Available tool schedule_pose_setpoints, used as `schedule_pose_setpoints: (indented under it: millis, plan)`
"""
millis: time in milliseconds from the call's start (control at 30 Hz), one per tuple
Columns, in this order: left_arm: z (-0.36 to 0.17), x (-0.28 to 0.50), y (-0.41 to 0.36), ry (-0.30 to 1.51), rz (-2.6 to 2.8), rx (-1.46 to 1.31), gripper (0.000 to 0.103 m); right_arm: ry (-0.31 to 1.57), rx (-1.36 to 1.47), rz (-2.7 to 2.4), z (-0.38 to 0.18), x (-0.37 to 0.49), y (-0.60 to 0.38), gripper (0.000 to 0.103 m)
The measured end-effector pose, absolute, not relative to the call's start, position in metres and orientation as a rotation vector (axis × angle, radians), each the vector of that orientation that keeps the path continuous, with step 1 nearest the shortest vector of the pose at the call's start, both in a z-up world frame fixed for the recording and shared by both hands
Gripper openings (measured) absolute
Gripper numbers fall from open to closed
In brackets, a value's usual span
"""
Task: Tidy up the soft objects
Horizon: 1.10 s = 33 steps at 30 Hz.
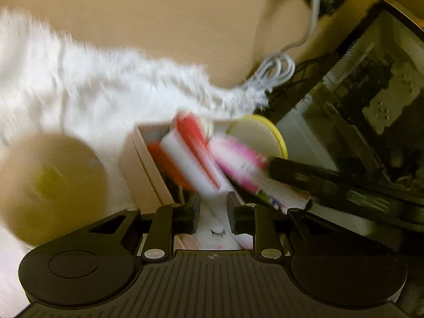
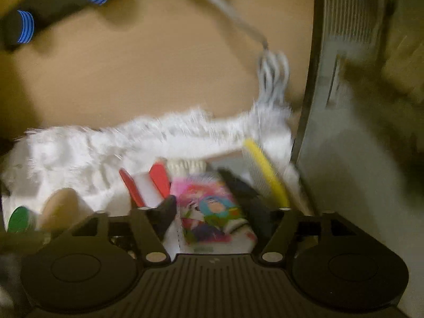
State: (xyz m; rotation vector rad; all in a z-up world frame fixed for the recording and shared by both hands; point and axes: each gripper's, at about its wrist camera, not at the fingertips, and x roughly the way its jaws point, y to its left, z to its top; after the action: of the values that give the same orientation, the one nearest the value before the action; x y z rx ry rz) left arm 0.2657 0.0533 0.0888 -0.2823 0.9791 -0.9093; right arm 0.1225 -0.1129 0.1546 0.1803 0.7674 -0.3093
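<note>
Soft objects stand packed on edge in a small pinkish box [image 1: 143,164] on a fluffy white rug [image 1: 79,90], and both cameras are blurred. Far left in the left wrist view, a round beige lump [image 1: 53,182] with a yellowish center sits on the rug, just beside the box. Moving right, a white sponge with red faces [image 1: 190,156] leans in the box, touching a pink printed tissue pack [image 1: 238,167] tilted against it. Behind them stands a round yellow-rimmed pad [image 1: 262,135]. The left gripper [image 1: 212,216] hovers low over the box, its fingers spread a little with nothing between them, a white cloth with a drawn eyelash [image 1: 217,234] showing below the gap. From the right, the other gripper's dark finger [image 1: 318,182] lies against the tissue pack.

In the right wrist view, a green-capped item [image 2: 20,218] and a tan shape [image 2: 59,206] sit far left on the rug [image 2: 66,156]. Then come the red-and-white sponge [image 2: 147,188] and the cartoon-printed tissue pack [image 2: 212,212], which the right gripper [image 2: 220,206] pinches between its fingers [image 2: 165,212]. Right again, the yellow-rimmed pad [image 2: 265,175] stands on edge. A coiled white cable [image 2: 273,74] lies on the tan tabletop [image 2: 159,74] beyond the rug, beside a grey computer case [image 2: 344,26].
</note>
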Motion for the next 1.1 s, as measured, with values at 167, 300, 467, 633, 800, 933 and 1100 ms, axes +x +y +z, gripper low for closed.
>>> schedule_pose_setpoints:
  millis: [167,300,467,633,800,933,1100]
  plan:
    - [0.119,0.229,0.068,0.773,-0.823,-0.210,0.024,0.626,0.031,-0.178,0.174,0.038,-0.089,0.087]
    - [0.131,0.184,0.081,0.647,-0.709,-0.223,0.024,0.666,0.030,-0.081,0.149,-0.018,-0.083,0.087]
    - [0.122,0.106,0.103,0.626,-0.568,-0.301,0.024,0.789,0.034,-0.076,0.090,-0.044,-0.090,0.087]
    - [0.074,0.038,0.098,0.738,-0.423,-0.260,0.024,0.875,0.021,-0.099,0.052,-0.037,-0.106,0.087]
    - [0.041,0.020,0.080,0.799,-0.327,-0.196,0.024,0.889,0.084,-0.059,0.040,-0.024,-0.117,0.089]
    - [0.040,0.019,0.066,0.745,-0.292,-0.136,0.024,0.875,0.032,-0.098,0.033,-0.025,-0.115,0.103]
    - [0.035,0.014,0.055,0.699,-0.286,-0.100,0.024,0.834,0.053,-0.112,0.028,-0.030,-0.119,0.103]
